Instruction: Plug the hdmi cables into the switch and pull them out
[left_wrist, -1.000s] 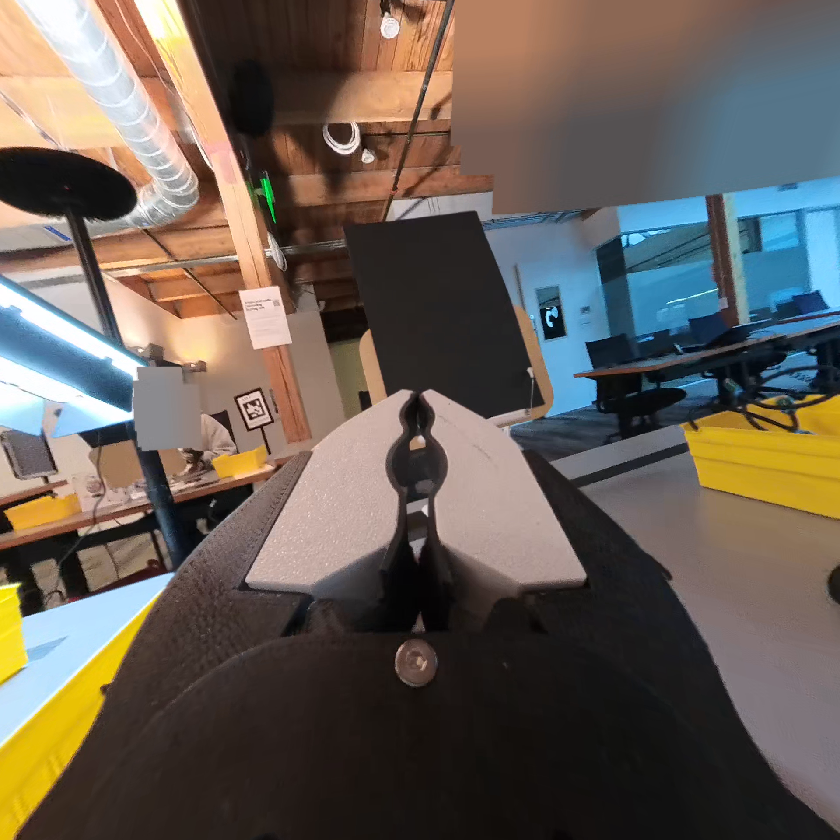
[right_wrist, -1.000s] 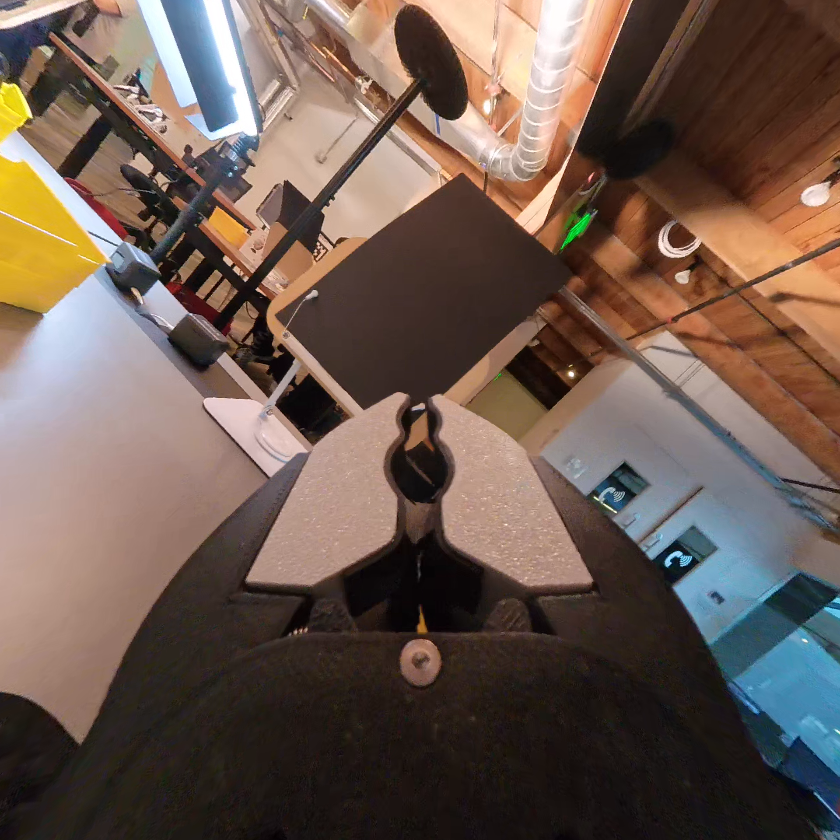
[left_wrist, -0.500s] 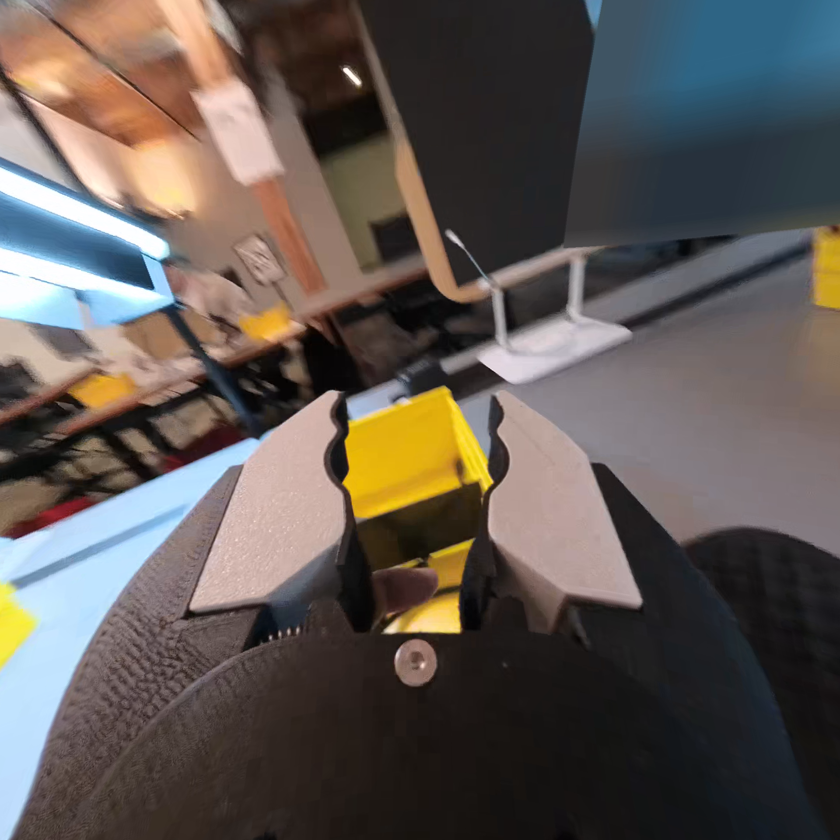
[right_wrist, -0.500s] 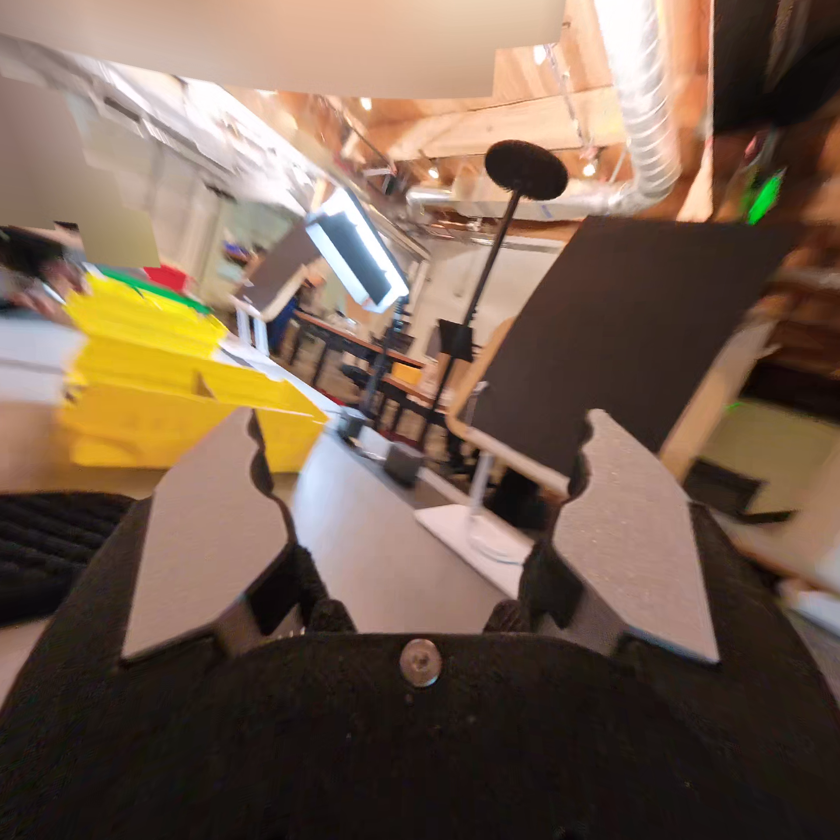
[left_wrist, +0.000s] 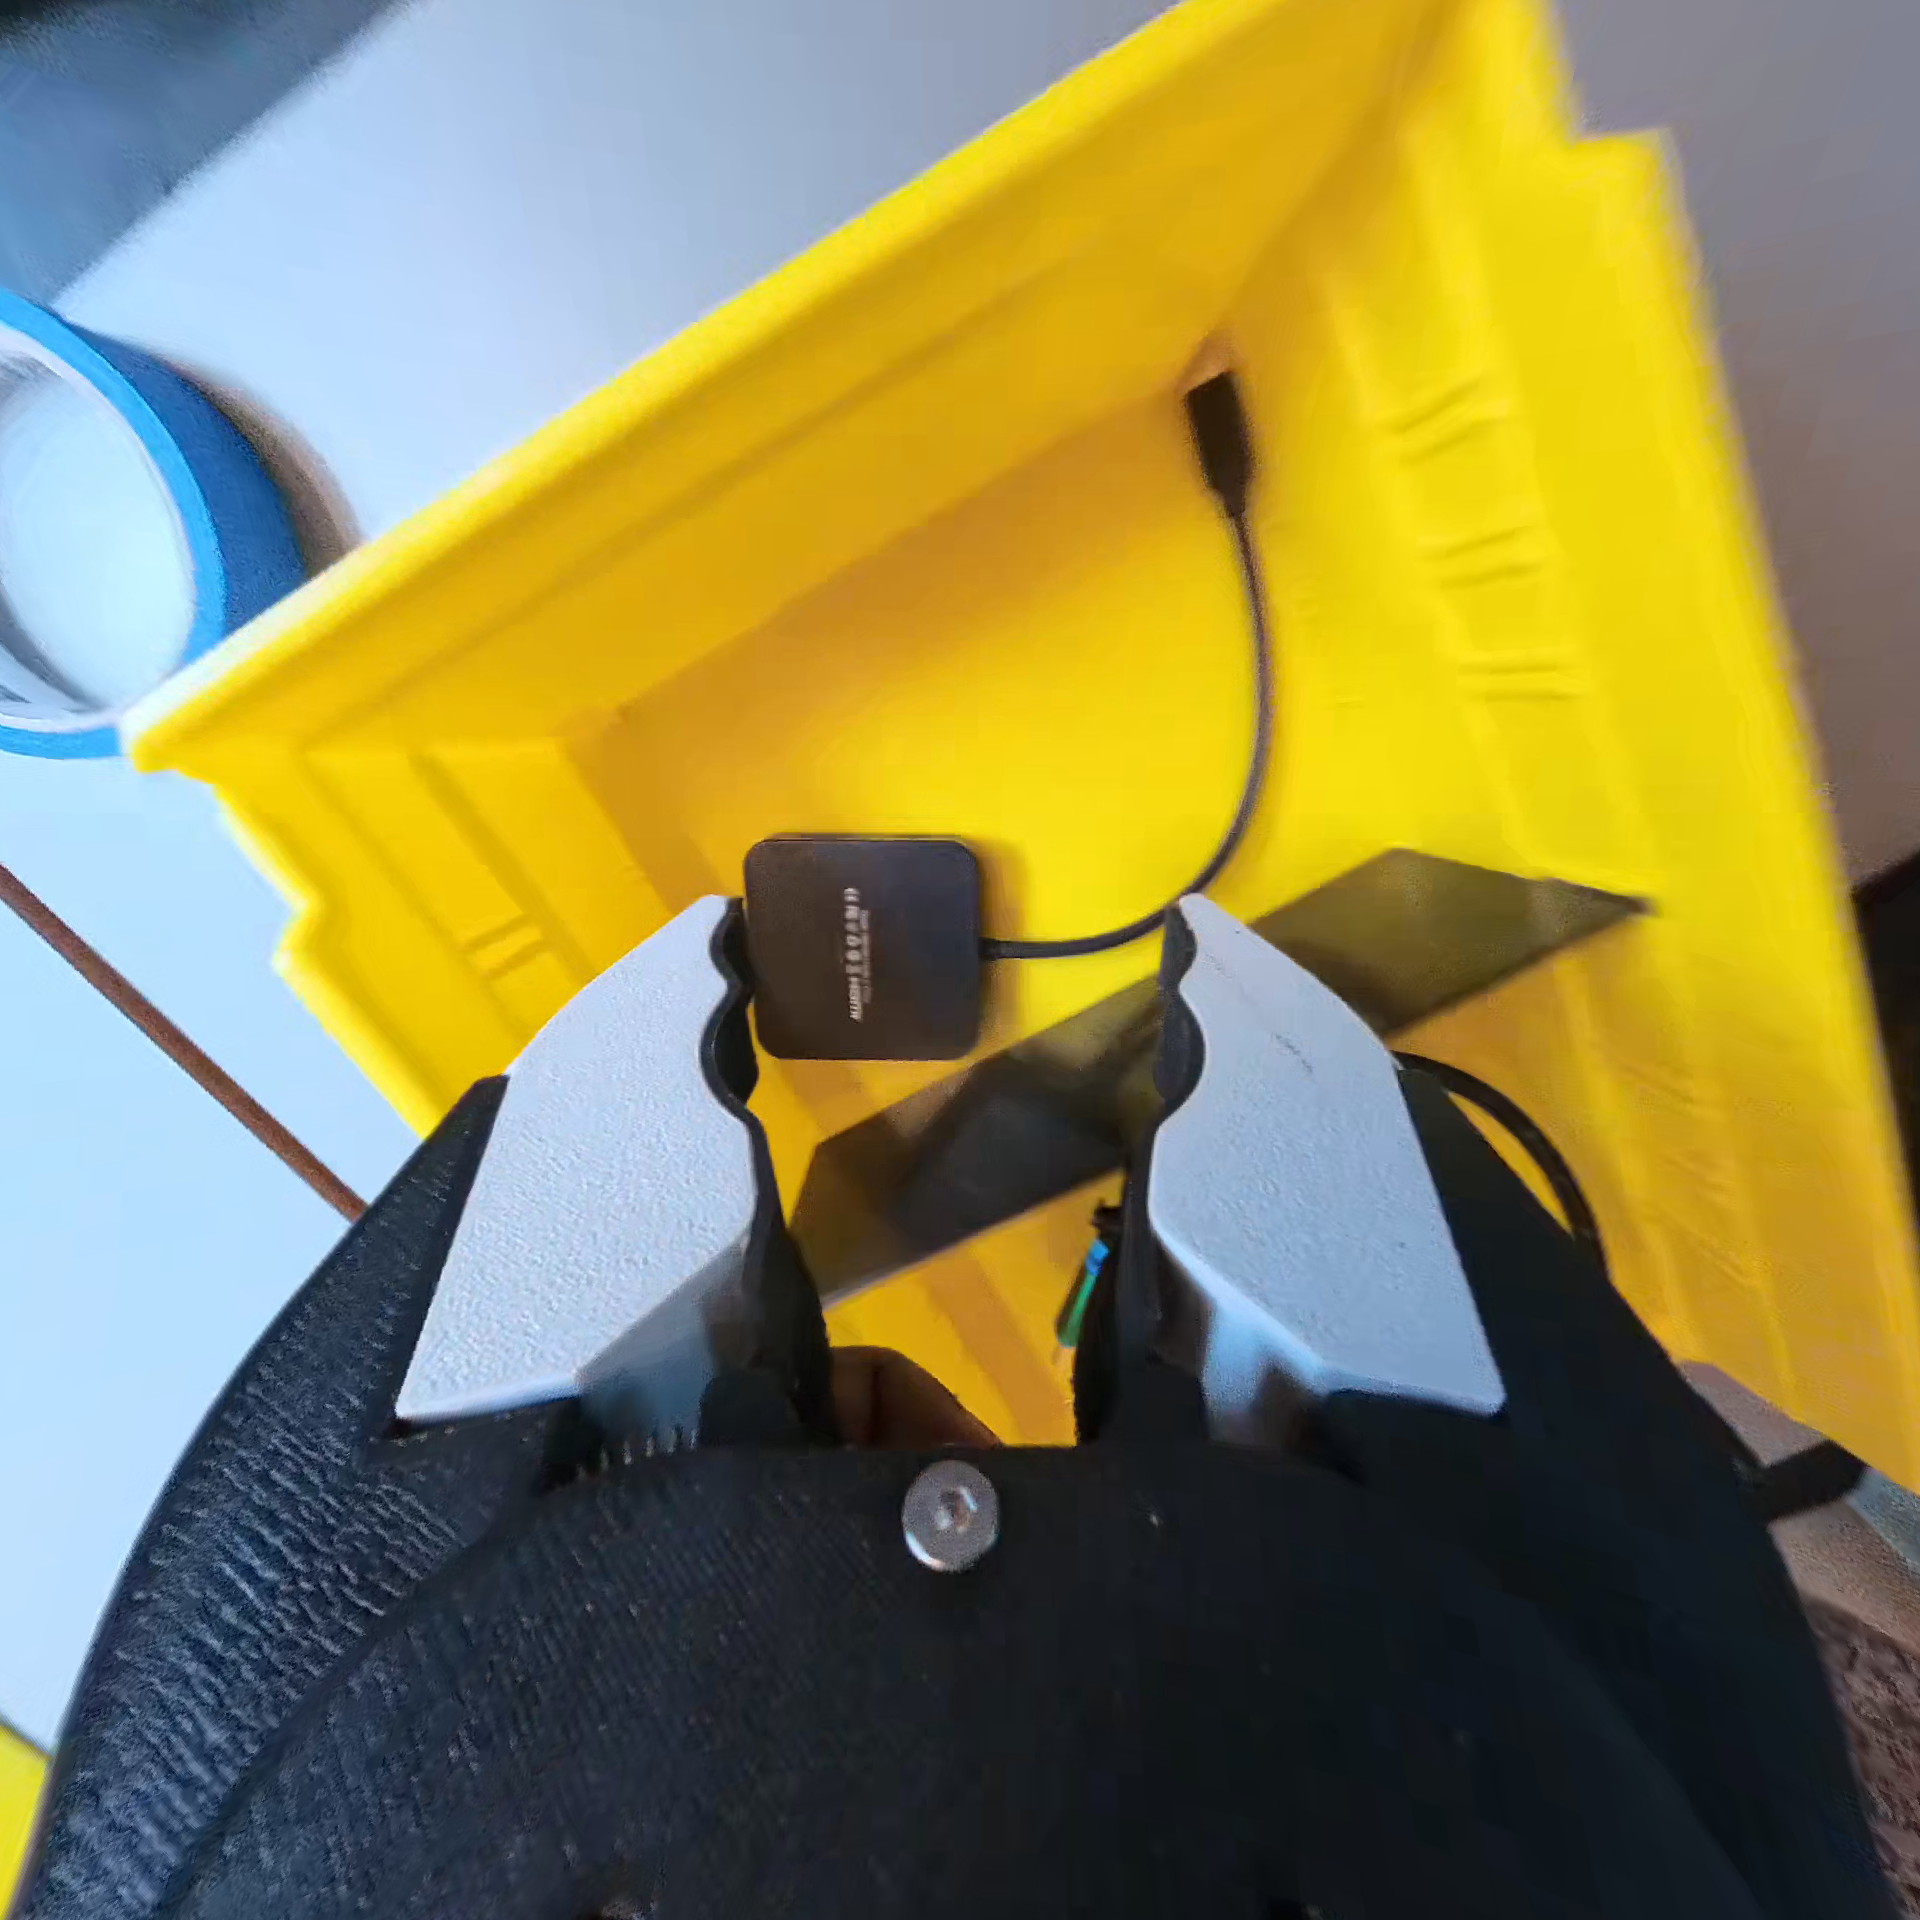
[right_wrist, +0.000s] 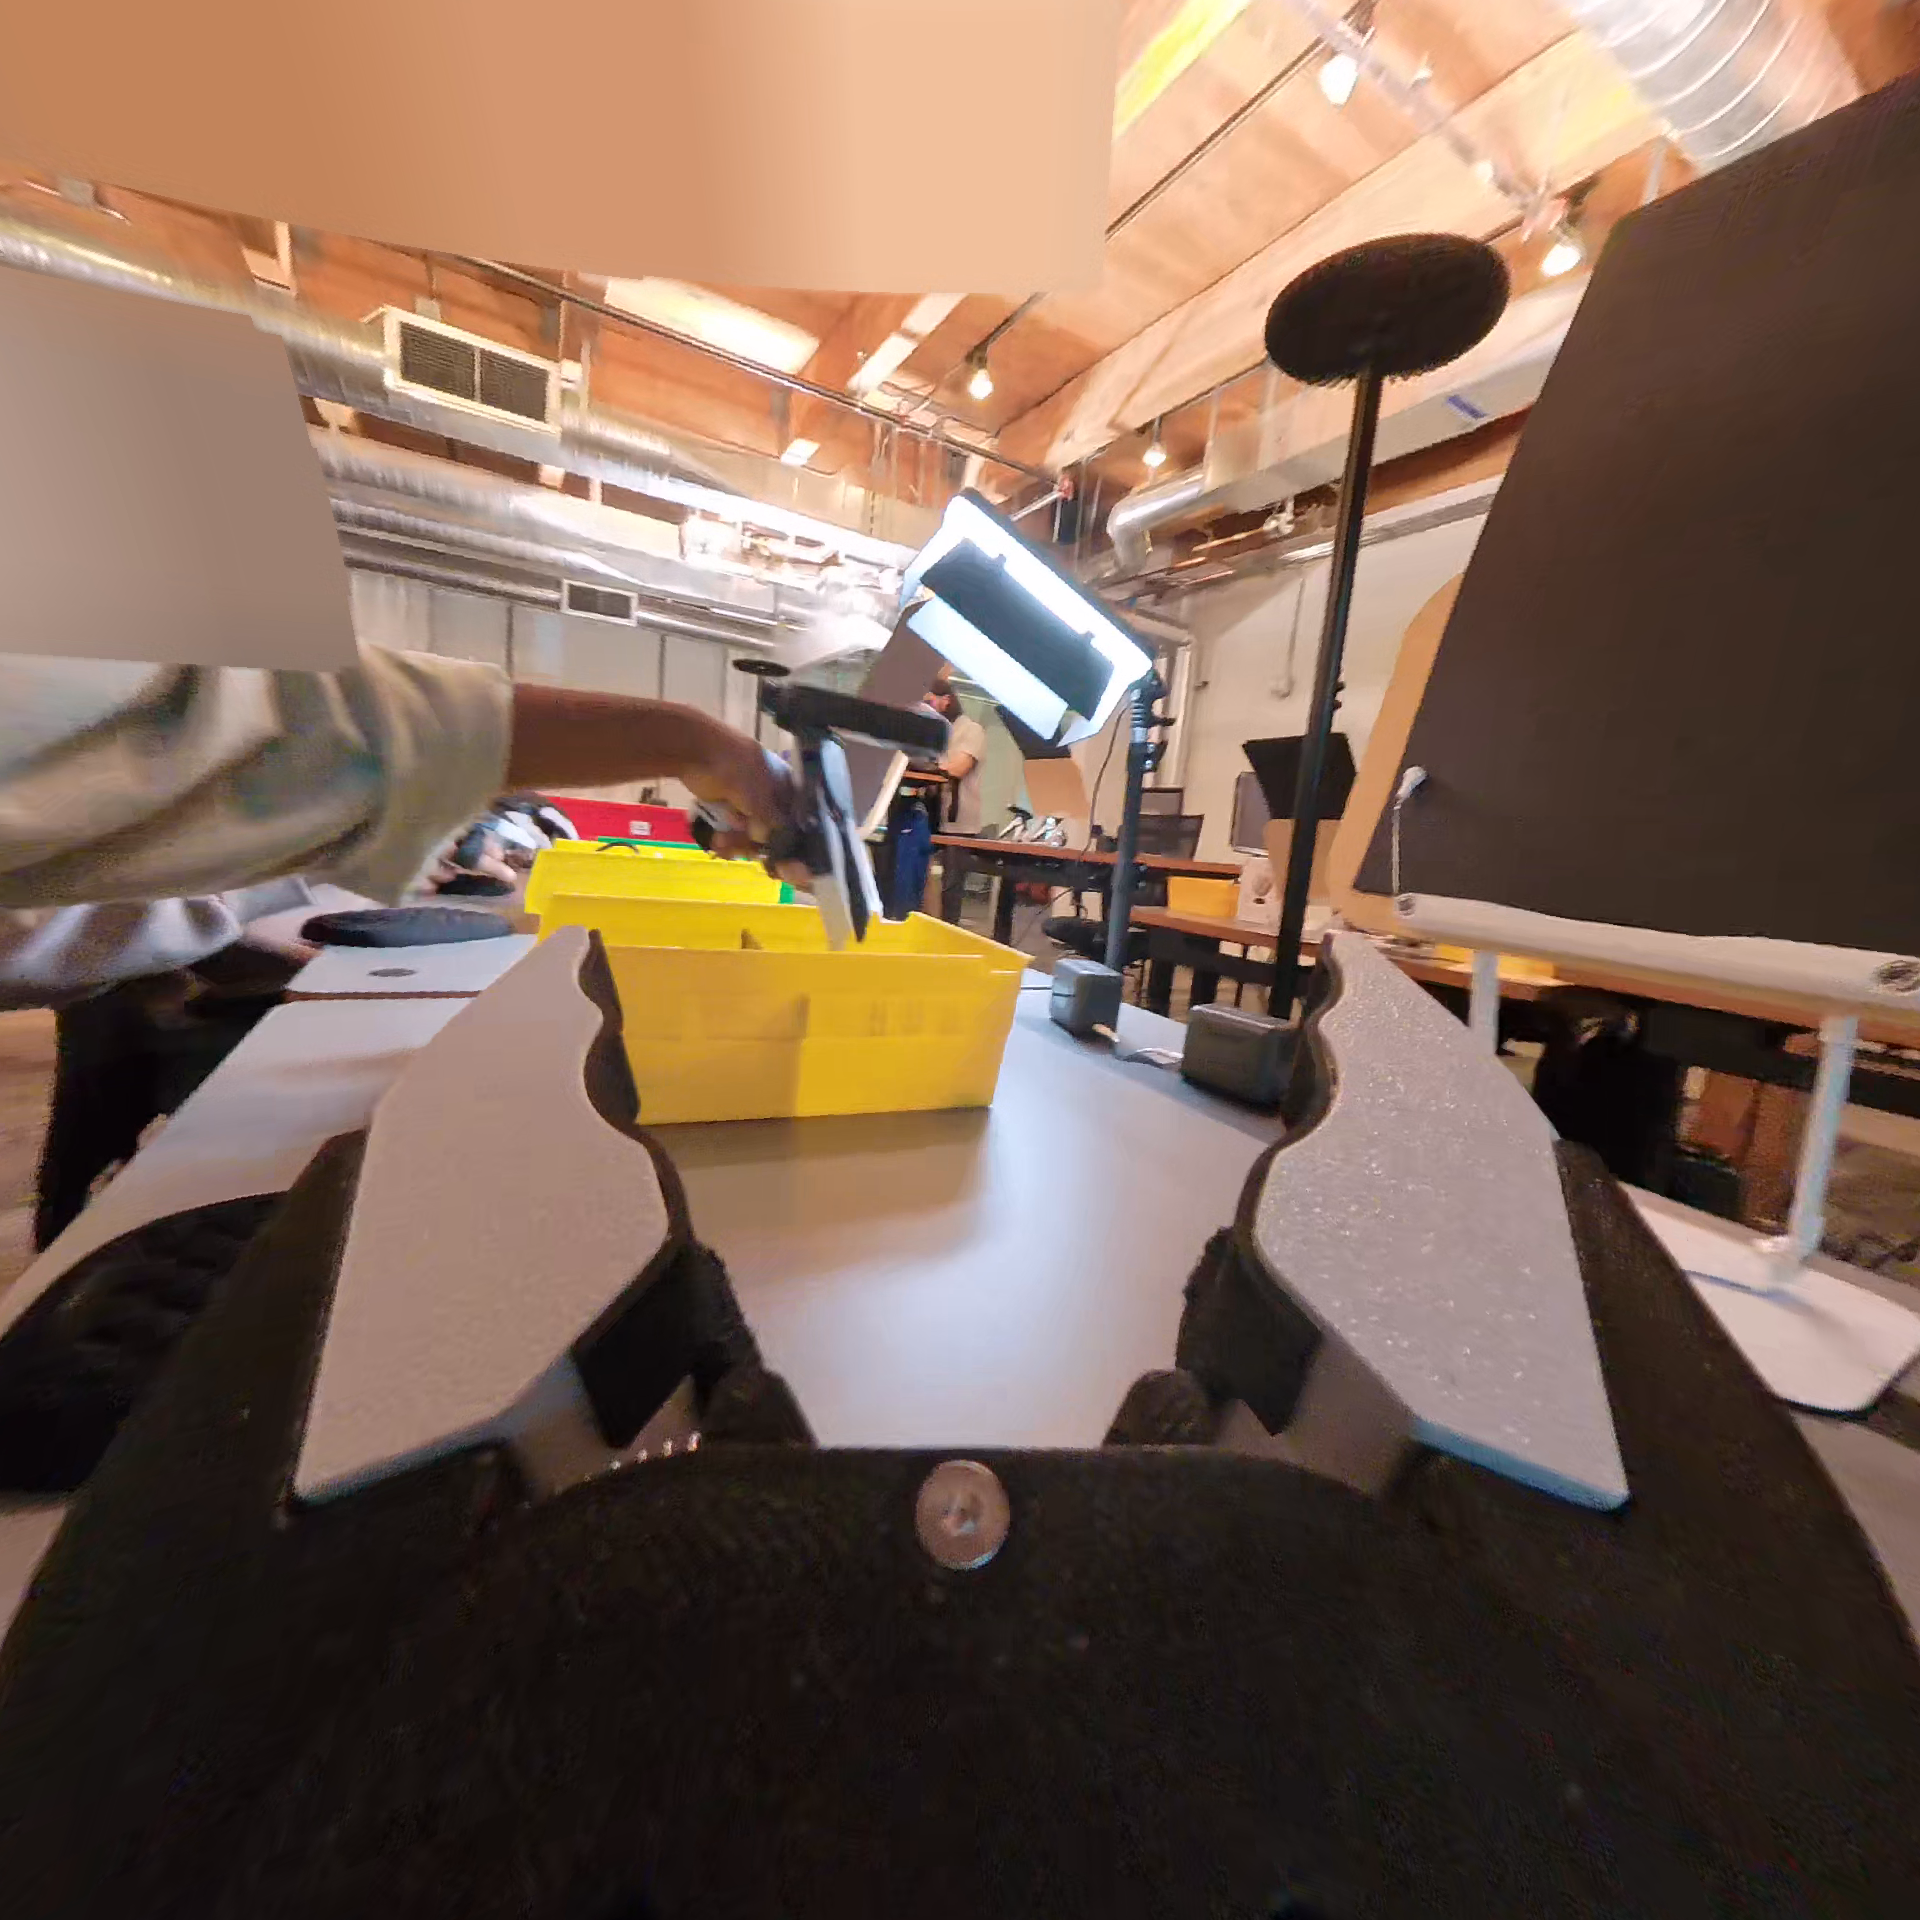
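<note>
Left wrist view: my left gripper (left_wrist: 951, 914) points steeply down into a yellow bin (left_wrist: 935, 436), jaws spread wide with nothing between them. The black square switch (left_wrist: 864, 948) lies flat on the bin floor just ahead of my fingertips, close beside the left finger (left_wrist: 613, 1153); whether that finger touches it I cannot tell. A thin black lead (left_wrist: 1252, 717) curves from the switch's side to a small plug (left_wrist: 1218, 442) resting in the bin's far corner. A black divider (left_wrist: 1195, 1049) crosses the bin beneath my right finger. A roll of blue tape (left_wrist: 125, 540) sits on the pale table (left_wrist: 499, 208) outside the bin's wall.

Right wrist view: my right gripper (right_wrist: 961, 971) is held level and low over the grey tabletop (right_wrist: 935, 1247), jaws wide apart and empty, well back from the bin (right_wrist: 821, 1023). Beyond it, my left hand (right_wrist: 727, 774), arm stretched out in a pale sleeve (right_wrist: 260, 769), tilts the other gripper (right_wrist: 842, 894) downward so its fingers dip inside the bin. A lit panel lamp (right_wrist: 1023, 623) stands behind the table.
</note>
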